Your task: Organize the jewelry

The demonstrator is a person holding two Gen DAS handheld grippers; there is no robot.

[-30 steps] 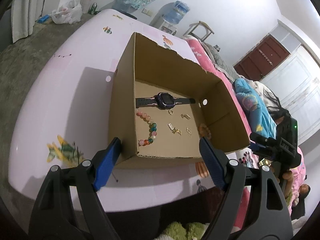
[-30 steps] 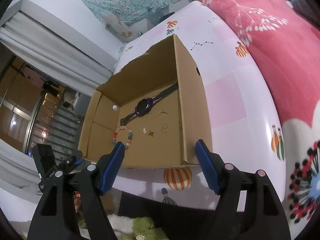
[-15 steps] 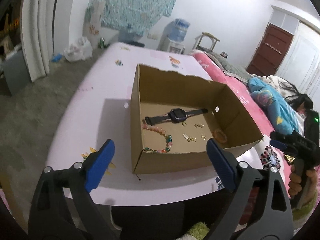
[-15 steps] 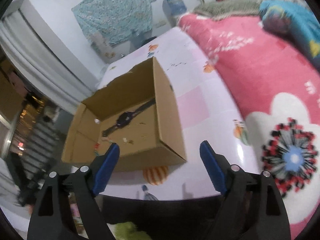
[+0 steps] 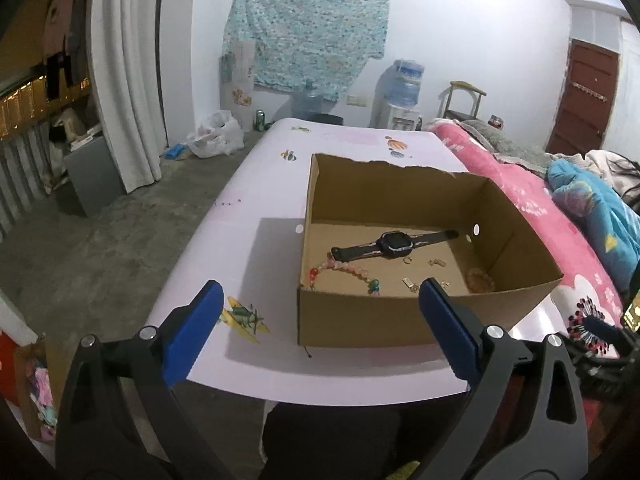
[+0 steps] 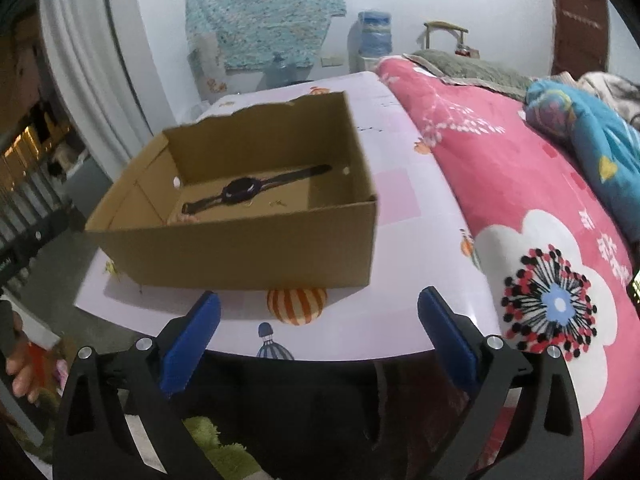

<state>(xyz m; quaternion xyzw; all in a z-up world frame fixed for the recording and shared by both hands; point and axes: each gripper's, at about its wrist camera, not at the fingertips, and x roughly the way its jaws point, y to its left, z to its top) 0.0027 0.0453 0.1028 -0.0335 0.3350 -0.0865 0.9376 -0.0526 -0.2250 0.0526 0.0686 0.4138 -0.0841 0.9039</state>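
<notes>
At bench edge, both grippers hanging wide, empty: left gripper (image 5: 316, 312), right gripper (image 6: 318, 318), jaws just opening. Beyond, lying in cardboard box (image 5: 360, 322): bead bracelet (image 5: 340, 270) nearest, watch (image 5: 394, 242) behind, long axis crosswise, ahead-right of left gripper. Sitting farther from box than earlier.

box (image 5: 360, 320): matt cardboard | table (image 5: 248, 240): glossy smooth | floor (image 5: 100, 248): rough concrete
</notes>
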